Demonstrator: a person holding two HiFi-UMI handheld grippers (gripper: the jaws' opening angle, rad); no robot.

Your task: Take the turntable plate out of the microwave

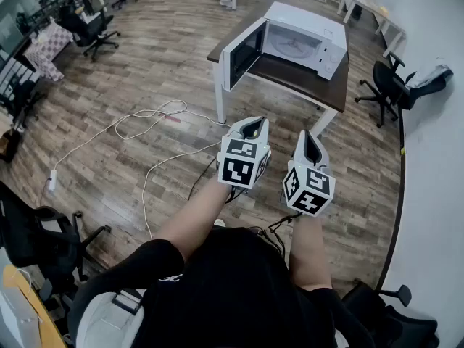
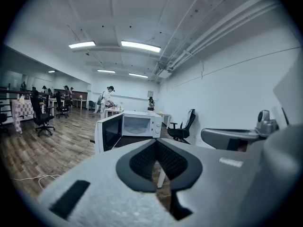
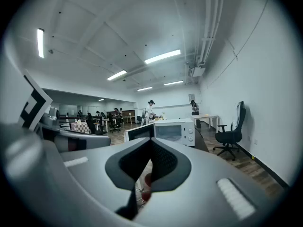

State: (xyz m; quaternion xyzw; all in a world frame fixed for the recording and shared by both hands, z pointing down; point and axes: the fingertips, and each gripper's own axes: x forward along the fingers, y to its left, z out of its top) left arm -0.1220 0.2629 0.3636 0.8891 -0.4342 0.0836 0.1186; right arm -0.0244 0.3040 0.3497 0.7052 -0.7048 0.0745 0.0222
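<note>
A white microwave [image 1: 304,38] stands on a dark brown table [image 1: 301,78] some way ahead of me, its door [image 1: 243,53] swung open to the left. The glass turntable plate [image 1: 295,47] lies inside the cavity. My left gripper [image 1: 254,127] and right gripper [image 1: 310,145] are held side by side in front of me over the floor, well short of the table. Both are shut with nothing between the jaws. The left gripper view shows the microwave [image 2: 138,125] beyond the closed left gripper [image 2: 156,144]. In the right gripper view the microwave [image 3: 174,131] sits past the right gripper [image 3: 150,143].
White cables [image 1: 148,122] trail across the wooden floor to the left of the table. A black office chair [image 1: 391,85] stands right of the table by the white wall [image 1: 435,165]. More chairs [image 1: 94,31] and desks are at the far left. People stand at tables in the background [image 2: 108,98].
</note>
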